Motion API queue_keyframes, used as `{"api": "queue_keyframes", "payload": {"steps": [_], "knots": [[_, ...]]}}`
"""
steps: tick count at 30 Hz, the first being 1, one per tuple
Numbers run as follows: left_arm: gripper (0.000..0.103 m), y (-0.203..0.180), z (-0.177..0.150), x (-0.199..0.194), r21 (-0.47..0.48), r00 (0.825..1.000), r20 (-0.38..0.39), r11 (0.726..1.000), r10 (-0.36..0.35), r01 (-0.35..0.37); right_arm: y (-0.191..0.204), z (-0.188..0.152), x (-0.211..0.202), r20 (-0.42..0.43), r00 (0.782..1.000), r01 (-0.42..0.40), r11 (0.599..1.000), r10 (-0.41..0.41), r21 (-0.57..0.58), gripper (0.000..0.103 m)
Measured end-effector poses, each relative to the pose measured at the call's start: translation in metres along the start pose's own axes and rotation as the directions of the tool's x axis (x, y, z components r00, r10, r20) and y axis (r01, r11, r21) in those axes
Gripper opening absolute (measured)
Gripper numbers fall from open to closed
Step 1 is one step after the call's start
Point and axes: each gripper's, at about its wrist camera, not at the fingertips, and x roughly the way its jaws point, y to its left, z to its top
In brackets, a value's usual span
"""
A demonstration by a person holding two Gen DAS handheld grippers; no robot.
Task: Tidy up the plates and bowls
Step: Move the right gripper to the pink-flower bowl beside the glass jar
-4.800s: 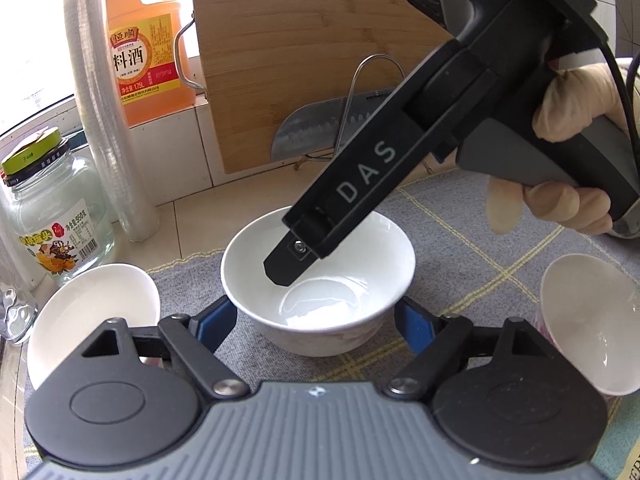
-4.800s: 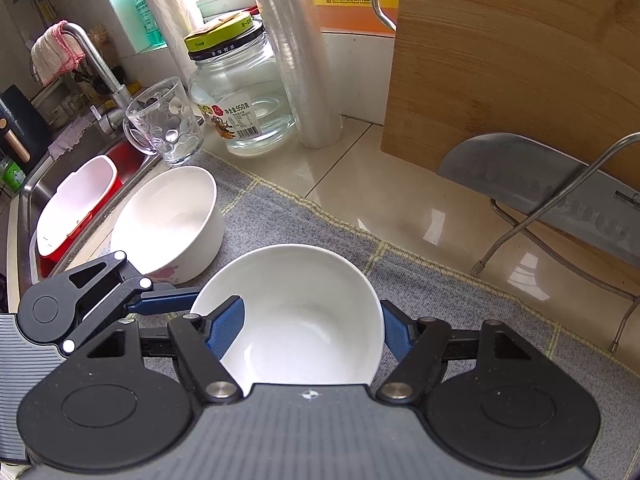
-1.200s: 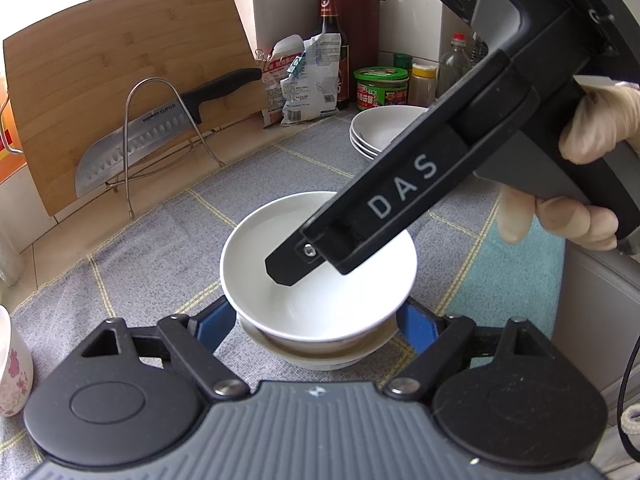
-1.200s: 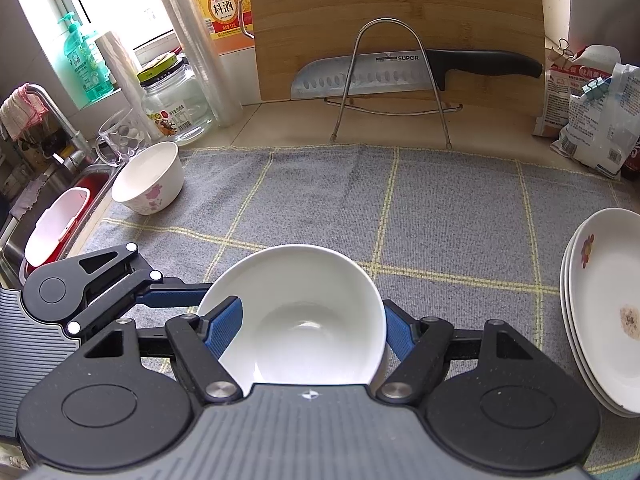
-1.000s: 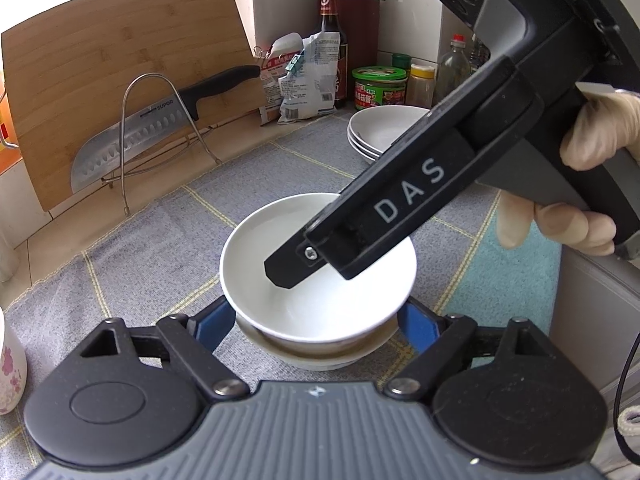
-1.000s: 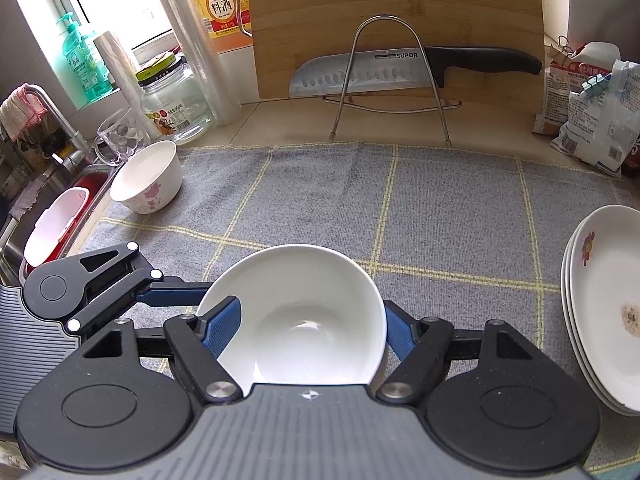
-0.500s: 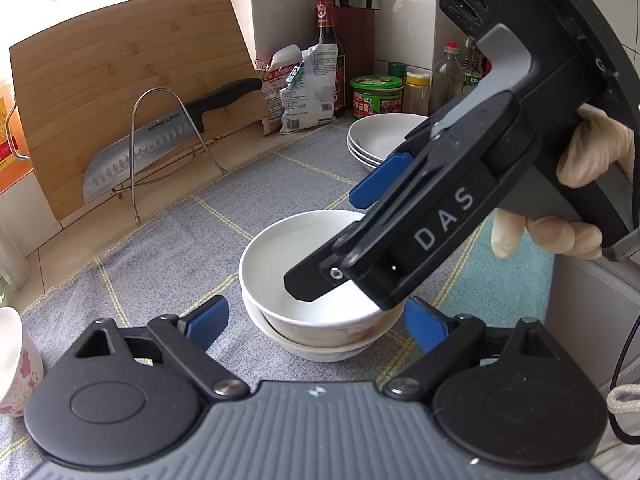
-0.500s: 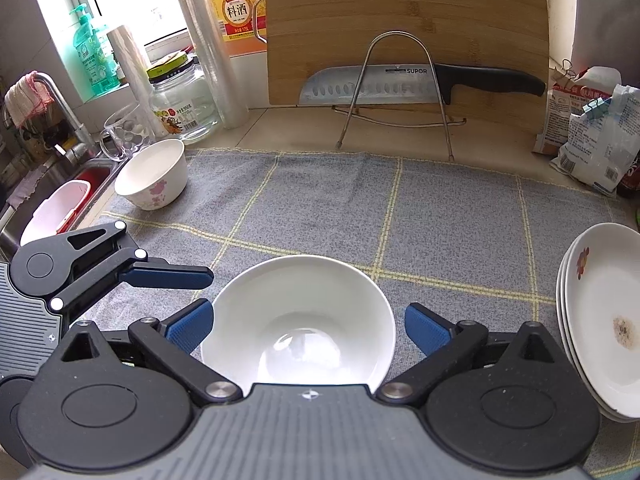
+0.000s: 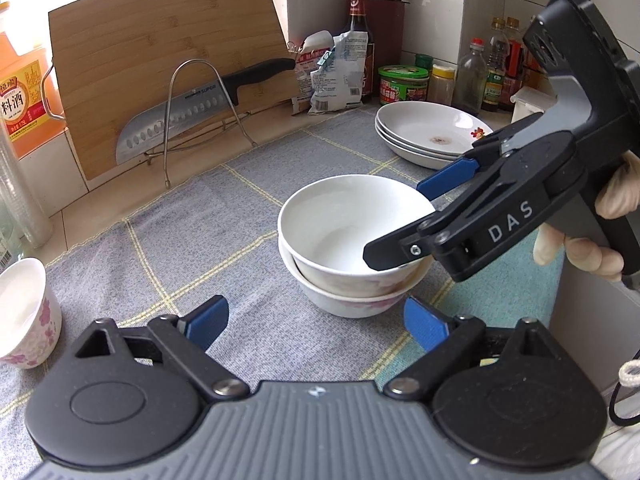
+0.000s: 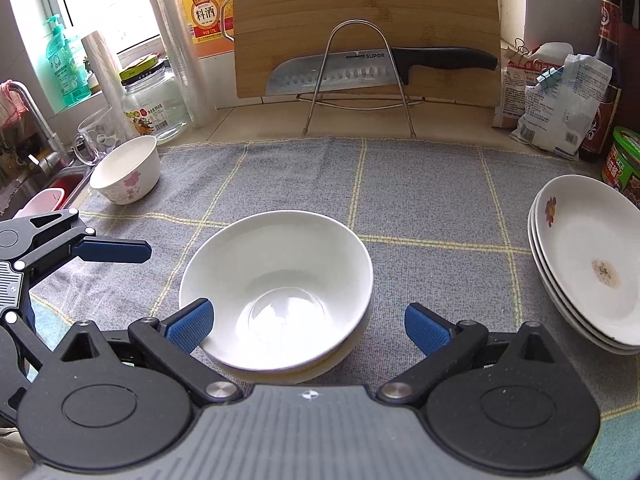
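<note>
Two white bowls are nested on the grey mat; the top bowl [image 9: 340, 228] [image 10: 276, 280] rests inside a flower-patterned one [image 9: 348, 300]. My left gripper [image 9: 316, 320] stands open just in front of the stack, with its pads clear of it. My right gripper [image 10: 310, 326] is open too, straddling the near rim without pressing on it. In the left wrist view the right gripper [image 9: 416, 220] reaches in from the right, held by a gloved hand [image 9: 580, 252]. A third flowered bowl [image 9: 24, 312] [image 10: 126, 174] stands far left. Stacked plates [image 9: 432, 132] [image 10: 580, 256] sit at the right.
A knife [image 10: 360, 68] lies in a wire rack in front of an upright cutting board [image 10: 360, 8] at the back. Glass jar [image 10: 154, 104], cup and sink [image 10: 48, 196] are at the left. Packets [image 10: 556, 100], bottles and jars crowd the back right corner.
Both grippers opened and let go of the top bowl, which now sits nested in the lower one. Both have drawn back a little from the stack.
</note>
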Motion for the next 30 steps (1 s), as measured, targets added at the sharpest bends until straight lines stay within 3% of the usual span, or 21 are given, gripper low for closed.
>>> {"api": "queue_keyframes", "payload": {"steps": [7, 12, 20, 26, 30], "knots": [[0.095, 0.01, -0.012, -0.01, -0.046, 0.999, 0.005, 0.998, 0.043, -0.042, 0.007, -0.003, -0.002, 0.029, 0.999, 0.041, 0.999, -0.04, -0.017, 0.103], [0.095, 0.037, -0.027, -0.015, -0.145, 0.991, -0.017, 0.98, 0.136, -0.137, 0.016, 0.009, -0.014, 0.07, 0.997, 0.022, 0.999, -0.018, -0.049, 0.103], [0.095, 0.092, -0.049, -0.022, -0.281, 0.947, -0.05, 0.906, 0.317, -0.318, 0.054, 0.039, -0.004, 0.047, 0.997, -0.047, 0.982, 0.056, -0.181, 0.103], [0.095, 0.123, -0.06, -0.024, -0.322, 0.915, -0.078, 0.858, 0.396, -0.399, 0.086, 0.064, 0.013, 0.015, 0.993, -0.109, 0.957, 0.117, -0.267, 0.103], [0.095, 0.137, -0.065, -0.023, -0.339, 0.904, -0.09, 0.841, 0.417, -0.422, 0.107, 0.078, 0.028, -0.019, 0.988, -0.154, 0.934, 0.156, -0.323, 0.103]]}}
